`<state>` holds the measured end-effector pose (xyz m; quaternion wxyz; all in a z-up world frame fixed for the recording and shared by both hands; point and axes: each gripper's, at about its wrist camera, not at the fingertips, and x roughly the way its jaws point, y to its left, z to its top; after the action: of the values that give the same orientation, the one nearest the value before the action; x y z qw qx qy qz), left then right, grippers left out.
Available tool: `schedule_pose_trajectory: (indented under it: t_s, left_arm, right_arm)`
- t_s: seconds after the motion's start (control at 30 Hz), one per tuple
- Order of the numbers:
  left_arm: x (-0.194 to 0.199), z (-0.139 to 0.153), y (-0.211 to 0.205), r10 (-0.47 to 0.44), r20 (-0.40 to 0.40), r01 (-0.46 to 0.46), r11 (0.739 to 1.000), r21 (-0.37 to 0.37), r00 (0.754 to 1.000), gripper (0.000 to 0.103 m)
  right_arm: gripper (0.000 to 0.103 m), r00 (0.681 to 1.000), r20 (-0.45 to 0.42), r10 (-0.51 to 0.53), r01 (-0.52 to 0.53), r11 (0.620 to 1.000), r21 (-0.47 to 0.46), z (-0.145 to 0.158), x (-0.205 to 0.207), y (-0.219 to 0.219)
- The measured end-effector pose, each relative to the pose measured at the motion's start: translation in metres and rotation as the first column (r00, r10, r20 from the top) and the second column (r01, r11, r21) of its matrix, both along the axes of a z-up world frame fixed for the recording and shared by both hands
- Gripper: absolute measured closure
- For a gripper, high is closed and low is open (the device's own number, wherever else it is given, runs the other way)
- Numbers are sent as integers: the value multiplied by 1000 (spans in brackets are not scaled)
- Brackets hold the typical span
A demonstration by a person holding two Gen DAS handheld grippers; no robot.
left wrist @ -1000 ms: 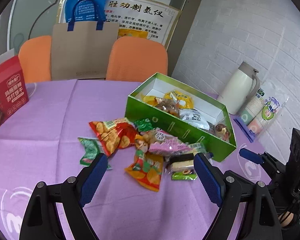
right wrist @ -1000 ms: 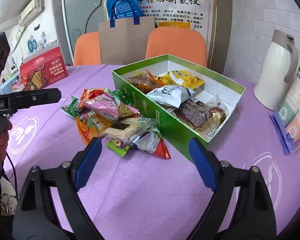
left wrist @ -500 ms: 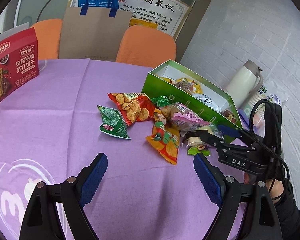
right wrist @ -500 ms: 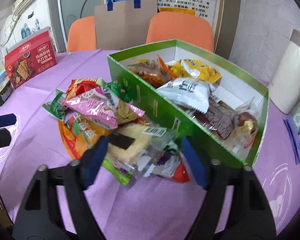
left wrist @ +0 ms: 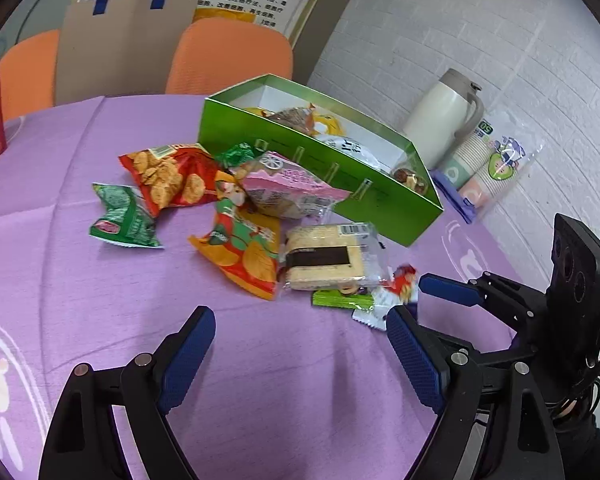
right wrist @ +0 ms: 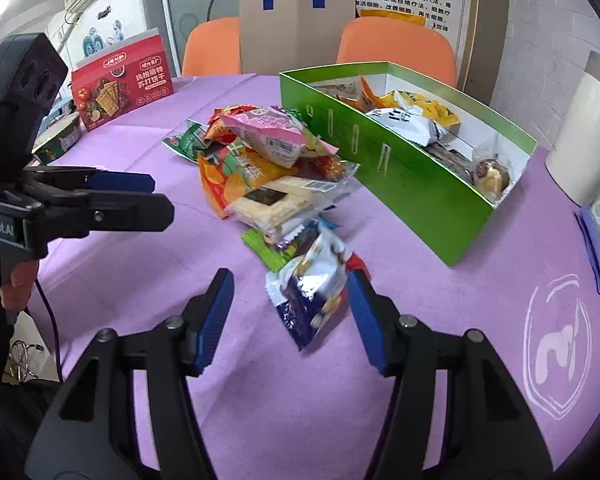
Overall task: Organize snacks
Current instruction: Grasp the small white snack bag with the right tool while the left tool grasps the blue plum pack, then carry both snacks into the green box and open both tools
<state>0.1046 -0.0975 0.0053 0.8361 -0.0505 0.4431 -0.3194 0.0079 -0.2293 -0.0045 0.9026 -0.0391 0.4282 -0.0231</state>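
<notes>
Right hand-held gripper (right wrist: 290, 314) closing round a blue-and-silver foil snack packet (right wrist: 314, 298) at the near edge of the snack pile on the purple tabletop (right wrist: 440, 340).
Only its right pad touches so far; next comes a firm pinch, then a lift into the green cardboard box (right wrist: 412, 184). Left hand-held gripper (left wrist: 300, 356) hangs spread, empty. The packet's print is blurred.

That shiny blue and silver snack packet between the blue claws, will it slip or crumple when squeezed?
The shiny blue and silver snack packet would probably crumple: its foil already looks creased and puffy. The glossy film may slip against the right gripper, whose jaws are closing around it. It looks light, so lifting it should be easy.
</notes>
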Motion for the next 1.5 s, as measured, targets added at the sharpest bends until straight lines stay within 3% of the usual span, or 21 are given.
schedule_pose_trajectory:
  t_s: [0.33, 0.47, 0.53, 0.57, 0.9, 1.0, 1.03, 1.17, 1.2, 1.23, 1.33, 1.5]
  left_arm:
    - [1, 0, -53, -150, 5, 150, 988, 40, 989, 16]
    - [0, -6, -43, -138, -34, 138, 990, 8, 990, 26]
    - [4, -10, -41, -127, -52, 128, 992, 4, 991, 35]
    - [7, -12, -42, -123, -59, 123, 992, 9, 991, 36]
    - [30, -25, -85, -118, -38, 120, 990, 70, 992, 37]
    - [30, -27, -91, -128, -29, 130, 986, 105, 991, 57]
    - [29, -28, -91, -134, -31, 137, 985, 109, 991, 58]
    - [26, -29, -87, -137, -35, 139, 985, 99, 990, 58]
    - [26, -29, -87, -136, -33, 139, 985, 99, 990, 59]
    - [25, -29, -86, -139, -31, 141, 984, 106, 990, 69]
    - [20, -27, -86, -152, -30, 155, 982, 105, 988, 72]
    - [6, -4, -78, -189, -12, 189, 981, 34, 982, 72]
  right_arm:
    - [43, 999, -5, -49, 49, 998, 40, -4, -7, -19]
    - [43, 999, -22, -37, 38, 998, 50, -13, 5, -20]
    - [60, 999, -38, -35, 38, 997, 64, -18, 8, -22]
    - [61, 998, -46, -38, 42, 997, 70, -19, 8, -23]
    - [62, 990, -43, -137, 141, 986, 90, -11, -26, -54]
    - [61, 988, -36, -152, 155, 980, 122, -11, -30, -59]
    - [61, 988, -35, -152, 155, 980, 127, -11, -30, -60]
    - [60, 987, -29, -156, 158, 980, 122, -11, -29, -60]
    - [60, 987, -27, -158, 160, 979, 124, -12, -29, -60]
    - [60, 987, -26, -159, 161, 979, 126, -13, -28, -60]
    - [64, 986, -23, -163, 165, 978, 131, -11, -29, -60]
    - [64, 989, 16, -144, 140, 982, 126, 7, -35, -54]
